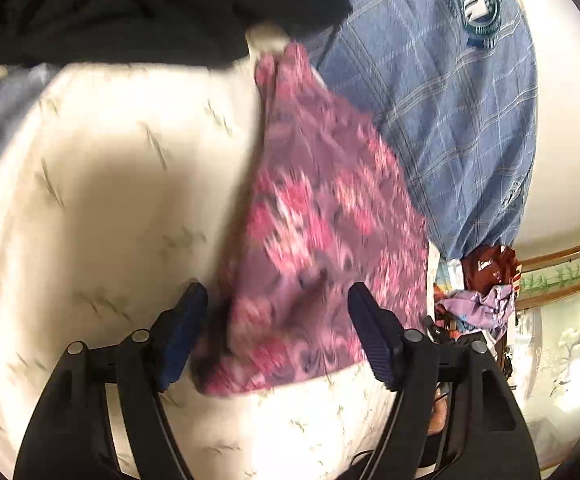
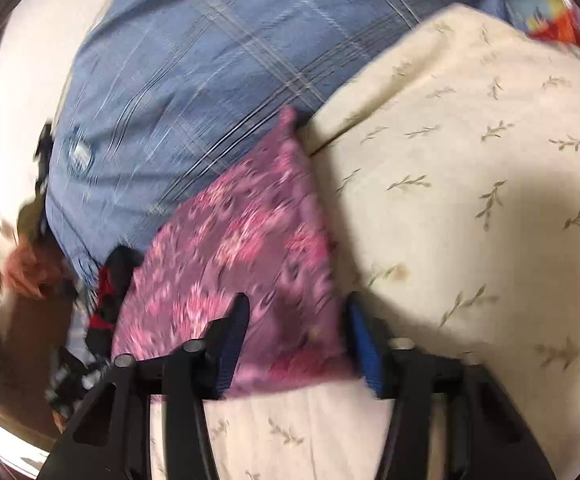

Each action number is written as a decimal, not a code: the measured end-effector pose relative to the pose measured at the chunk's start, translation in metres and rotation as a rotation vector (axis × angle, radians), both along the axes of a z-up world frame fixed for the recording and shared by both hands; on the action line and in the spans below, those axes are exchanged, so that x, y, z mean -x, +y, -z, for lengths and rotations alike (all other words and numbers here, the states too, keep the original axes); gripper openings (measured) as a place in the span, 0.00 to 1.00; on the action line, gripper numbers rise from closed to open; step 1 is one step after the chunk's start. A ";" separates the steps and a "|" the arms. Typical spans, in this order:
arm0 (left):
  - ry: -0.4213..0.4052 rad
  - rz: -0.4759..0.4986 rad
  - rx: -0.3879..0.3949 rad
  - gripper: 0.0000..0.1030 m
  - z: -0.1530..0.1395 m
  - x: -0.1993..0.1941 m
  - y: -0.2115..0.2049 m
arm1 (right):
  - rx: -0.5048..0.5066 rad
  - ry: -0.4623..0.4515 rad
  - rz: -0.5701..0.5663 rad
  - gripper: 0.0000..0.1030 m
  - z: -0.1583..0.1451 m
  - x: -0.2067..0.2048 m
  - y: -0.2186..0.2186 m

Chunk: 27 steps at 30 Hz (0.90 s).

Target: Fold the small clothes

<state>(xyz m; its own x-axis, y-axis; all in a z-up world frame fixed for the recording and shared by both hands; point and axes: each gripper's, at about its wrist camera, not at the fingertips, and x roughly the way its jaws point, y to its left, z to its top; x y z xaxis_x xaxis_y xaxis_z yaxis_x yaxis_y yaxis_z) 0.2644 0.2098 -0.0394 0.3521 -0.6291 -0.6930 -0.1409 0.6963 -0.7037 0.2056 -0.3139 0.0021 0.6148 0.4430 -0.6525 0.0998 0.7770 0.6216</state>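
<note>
Purple floral garment lies on the cream bed sheet with small leaf prints, seen first from the left wrist camera. It is stretched in a long shape from the far side down to the tongs. The left gripper is open, its two blue pads wide apart, and the near end of the garment sits between them; no pad presses the cloth. A blue checked shirt with a round green badge lies just beside the garment on the right and touches its edge. A black cloth with red marks lies at the far side. The picture is blurred.

From the right wrist camera, the same purple floral garment lies between the blue checked shirt and a raised fold of the cream bed sheet. The right gripper is open too, with the near part of the garment between its spread pads. Whether the pads touch the cloth, I cannot tell, because of the blur.
</note>
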 end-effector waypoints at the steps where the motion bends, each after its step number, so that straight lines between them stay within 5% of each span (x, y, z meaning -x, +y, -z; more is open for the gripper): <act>1: -0.017 0.007 -0.036 0.41 -0.005 0.004 -0.006 | 0.005 -0.012 -0.020 0.07 -0.006 0.001 0.005; 5: -0.001 -0.002 -0.207 0.16 -0.005 0.010 -0.015 | 0.064 -0.110 0.022 0.06 -0.032 0.013 0.006; 8: 0.043 -0.047 -0.160 0.13 0.000 0.012 0.001 | 0.119 0.042 0.020 0.06 0.002 0.008 -0.003; 9: 0.053 -0.066 -0.144 0.13 -0.002 0.013 0.001 | 0.102 0.033 0.039 0.08 -0.001 0.013 -0.007; 10: 0.042 -0.075 -0.133 0.13 -0.006 0.016 0.007 | 0.101 0.036 0.069 0.19 -0.006 0.019 -0.014; 12: -0.012 -0.102 -0.143 0.13 -0.028 0.025 0.014 | 0.082 0.008 0.130 0.20 -0.020 0.029 -0.019; 13: -0.052 -0.096 -0.141 0.17 -0.042 0.025 0.012 | 0.067 -0.029 0.134 0.21 -0.030 0.032 -0.019; 15: -0.106 -0.083 -0.166 0.40 -0.061 0.015 -0.006 | 0.062 -0.085 0.112 0.25 -0.044 0.032 -0.011; 17: -0.173 -0.077 -0.242 0.73 -0.079 0.005 -0.029 | 0.064 -0.100 0.066 0.31 -0.049 0.021 0.006; 21: -0.222 0.000 -0.423 0.76 -0.076 -0.026 -0.084 | 0.077 -0.092 0.009 0.31 -0.045 -0.009 0.050; 27: -0.141 0.078 -0.675 0.78 -0.011 -0.065 -0.121 | 0.169 -0.006 0.004 0.32 -0.003 -0.032 0.064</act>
<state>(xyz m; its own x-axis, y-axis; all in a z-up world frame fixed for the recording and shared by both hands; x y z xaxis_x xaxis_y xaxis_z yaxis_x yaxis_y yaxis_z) 0.3293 0.0884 -0.0287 0.4388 -0.1040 -0.8926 -0.0117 0.9925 -0.1214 0.2374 -0.2496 0.0055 0.6205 0.3247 -0.7138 0.0999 0.8701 0.4826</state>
